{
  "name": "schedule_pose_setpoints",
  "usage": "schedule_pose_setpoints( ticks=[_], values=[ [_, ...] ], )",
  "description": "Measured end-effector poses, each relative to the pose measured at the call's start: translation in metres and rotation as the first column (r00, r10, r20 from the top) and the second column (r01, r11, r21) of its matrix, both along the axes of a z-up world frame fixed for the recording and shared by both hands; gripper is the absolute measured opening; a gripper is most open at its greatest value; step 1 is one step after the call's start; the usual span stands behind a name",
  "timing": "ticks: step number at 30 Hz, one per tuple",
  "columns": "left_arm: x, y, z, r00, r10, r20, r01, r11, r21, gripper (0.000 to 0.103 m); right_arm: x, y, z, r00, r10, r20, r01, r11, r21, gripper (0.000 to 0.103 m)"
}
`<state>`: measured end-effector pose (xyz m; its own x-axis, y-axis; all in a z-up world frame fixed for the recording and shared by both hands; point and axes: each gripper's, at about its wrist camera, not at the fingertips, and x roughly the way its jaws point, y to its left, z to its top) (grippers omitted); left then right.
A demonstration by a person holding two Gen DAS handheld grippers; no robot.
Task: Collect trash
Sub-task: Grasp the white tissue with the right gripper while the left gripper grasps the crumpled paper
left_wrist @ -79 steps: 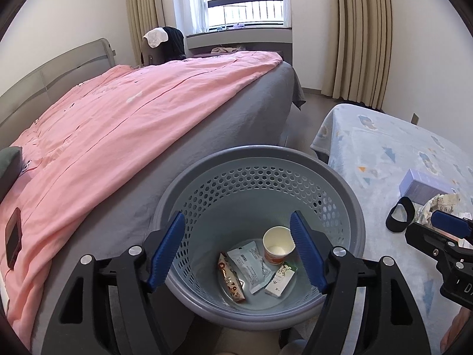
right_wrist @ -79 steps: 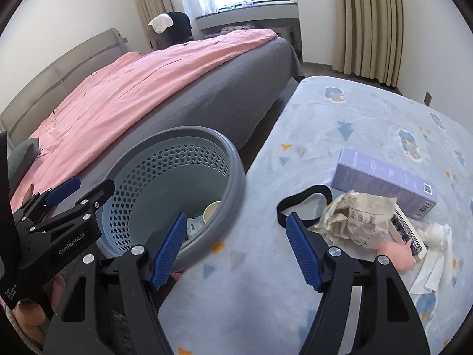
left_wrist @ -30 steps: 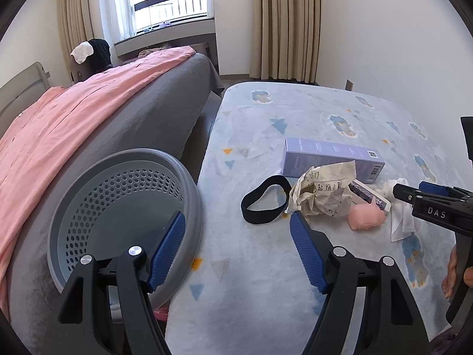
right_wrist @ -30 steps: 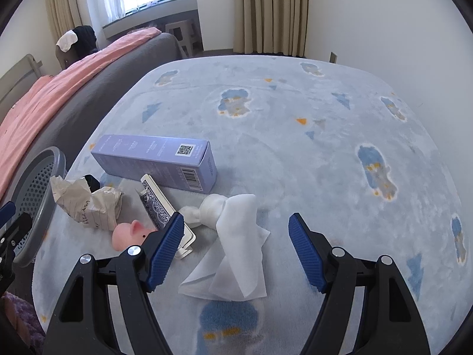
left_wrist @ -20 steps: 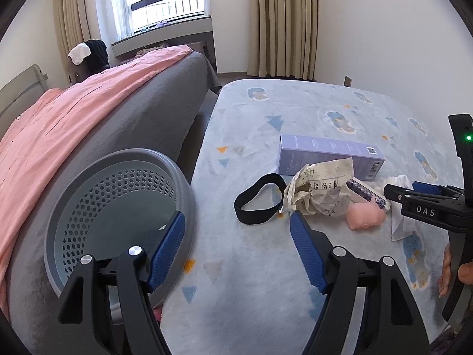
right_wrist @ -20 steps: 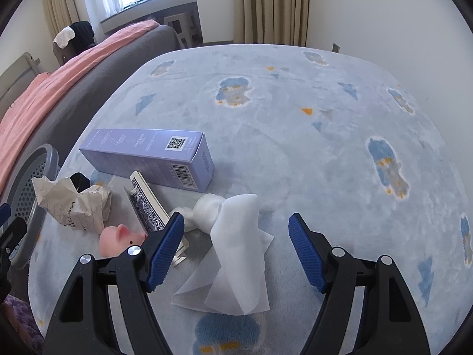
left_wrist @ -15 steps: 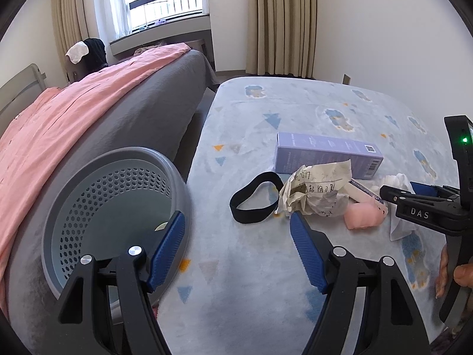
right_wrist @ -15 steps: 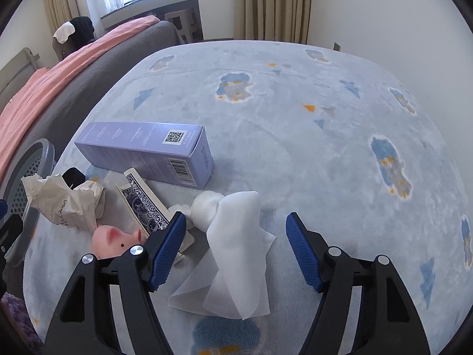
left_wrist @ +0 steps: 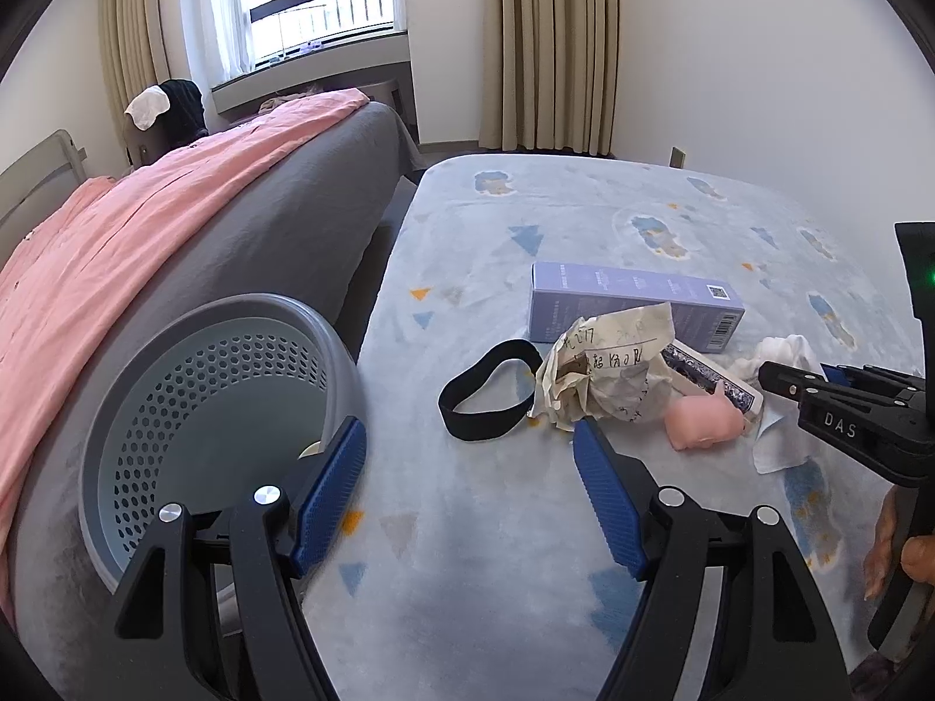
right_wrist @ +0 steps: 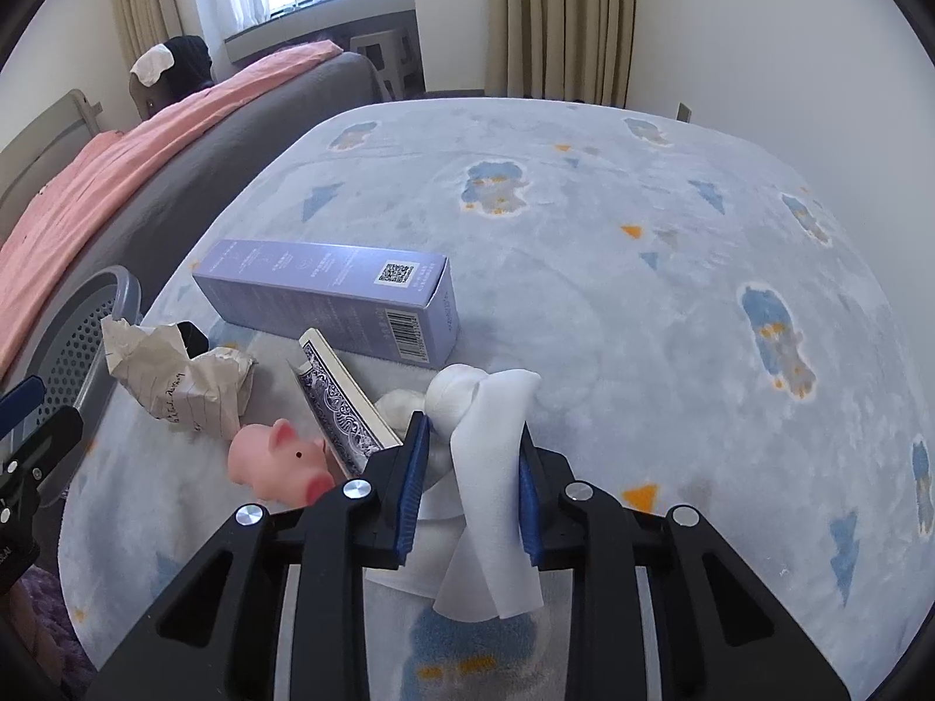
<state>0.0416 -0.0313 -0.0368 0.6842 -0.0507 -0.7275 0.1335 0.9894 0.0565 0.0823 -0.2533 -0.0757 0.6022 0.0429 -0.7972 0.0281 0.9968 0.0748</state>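
Note:
My right gripper point(right_wrist: 470, 432) is low over the light blue rug, its jaws closing on a white tissue point(right_wrist: 491, 426); both blue pads touch the bunched tissue, whose loose end hangs down between the fingers. In the left wrist view the right gripper point(left_wrist: 777, 377) reaches in from the right beside the tissue point(left_wrist: 783, 350). My left gripper point(left_wrist: 467, 432) stands open and holds nothing, above the rug between the grey perforated bin point(left_wrist: 175, 350) and a crumpled paper point(left_wrist: 602, 374). A paper cup shows faintly inside the bin.
On the rug point(left_wrist: 584, 204) lie a purple box point(right_wrist: 327, 292), a patterned card pack point(right_wrist: 339, 403), a pink pig toy point(right_wrist: 274, 458) and a black elastic band point(left_wrist: 488, 391). A bed with a pink cover point(left_wrist: 146, 216) borders the bin on the left.
The right gripper's jaws have come together around the white tissue, which now stands bunched between the pads. The left gripper, earlier over the bin, has swung right and then kept still, open.

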Motion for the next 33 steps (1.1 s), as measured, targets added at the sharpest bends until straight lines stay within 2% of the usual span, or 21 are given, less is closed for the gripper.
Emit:
schedule_pose_setpoints(
  ticks=[14,20,33],
  values=[
    [-0.011,-0.026,-0.001,0.997,-0.076,-0.004,0.075,0.996,-0.041,0.070,-0.038,-0.029,0.024,0.993,-0.105,0.050,0.101,0.992,0.076,0.027],
    [0.003,-0.036,-0.008,0.996,-0.080,-0.031,0.078,0.994,-0.072,0.070,-0.043,-0.042,0.027,0.991,-0.124,0.055,0.117,0.986,0.117,0.027],
    [0.039,-0.054,-0.024,0.996,-0.073,-0.058,0.069,0.995,-0.067,0.070,-0.041,-0.045,0.031,0.993,-0.101,0.058,0.092,0.985,0.149,0.027]
  ],
)
